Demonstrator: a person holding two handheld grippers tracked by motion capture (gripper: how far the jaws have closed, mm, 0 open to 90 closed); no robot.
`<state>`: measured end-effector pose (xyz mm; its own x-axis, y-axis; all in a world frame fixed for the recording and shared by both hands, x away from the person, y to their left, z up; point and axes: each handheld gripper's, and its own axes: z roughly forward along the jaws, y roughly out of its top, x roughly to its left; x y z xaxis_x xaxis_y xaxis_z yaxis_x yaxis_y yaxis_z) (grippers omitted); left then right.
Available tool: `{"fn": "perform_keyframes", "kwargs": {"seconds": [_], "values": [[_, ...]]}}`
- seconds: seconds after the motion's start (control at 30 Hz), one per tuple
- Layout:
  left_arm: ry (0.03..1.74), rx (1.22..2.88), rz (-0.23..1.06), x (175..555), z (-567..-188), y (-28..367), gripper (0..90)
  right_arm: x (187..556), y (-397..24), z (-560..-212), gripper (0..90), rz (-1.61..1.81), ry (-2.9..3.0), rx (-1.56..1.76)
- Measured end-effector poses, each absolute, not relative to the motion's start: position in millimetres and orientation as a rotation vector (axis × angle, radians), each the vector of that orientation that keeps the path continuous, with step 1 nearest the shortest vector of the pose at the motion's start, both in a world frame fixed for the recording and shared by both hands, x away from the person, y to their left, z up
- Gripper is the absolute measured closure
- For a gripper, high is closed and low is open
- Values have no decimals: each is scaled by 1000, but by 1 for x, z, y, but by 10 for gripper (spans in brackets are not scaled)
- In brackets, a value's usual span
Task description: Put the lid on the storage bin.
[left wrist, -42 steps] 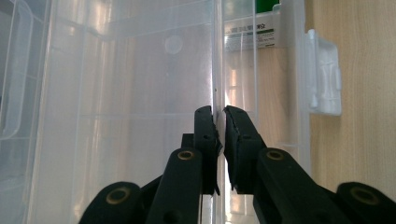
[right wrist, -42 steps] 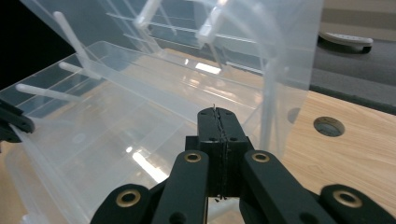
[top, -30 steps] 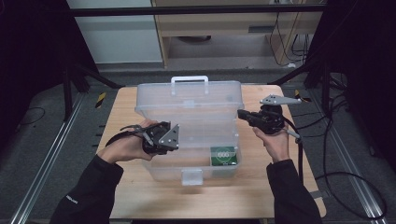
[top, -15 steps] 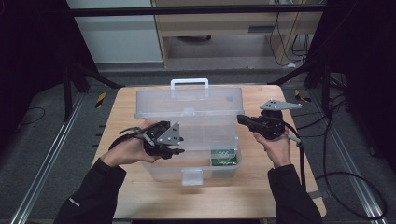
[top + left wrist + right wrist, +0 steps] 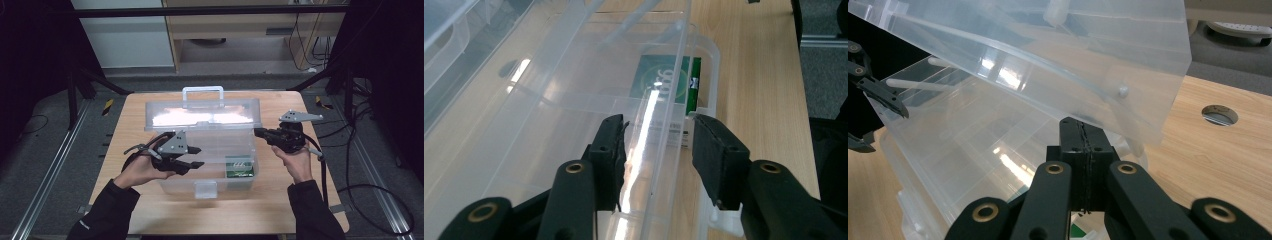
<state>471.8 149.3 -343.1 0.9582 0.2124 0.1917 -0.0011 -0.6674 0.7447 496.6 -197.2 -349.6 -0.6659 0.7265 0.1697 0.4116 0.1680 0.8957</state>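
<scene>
Clear plastic box (image 5: 200, 150) is sitting open on the table (image 5: 125, 125). My left claw (image 5: 197, 156) has just been opening around its front wall, pads not pressing. My right claw (image 5: 257, 132) is staying closed, holding nothing.

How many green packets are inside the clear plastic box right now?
1. The green packet lies on the floor of the clear box, in the front right corner. Glare on the open lid could hide something else.
</scene>
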Motion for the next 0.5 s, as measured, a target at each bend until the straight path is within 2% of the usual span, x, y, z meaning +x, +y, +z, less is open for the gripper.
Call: {"fn": "perform_keyframes", "kwargs": {"seconds": [0.3,0.5], "values": [[225,2221,363,468,-344,157,573,495,-198,-352,900,1497,2154,1087],[339,2159,396,464,-341,169,657,494,-198,-353,900,1496,2159,1084]]}}
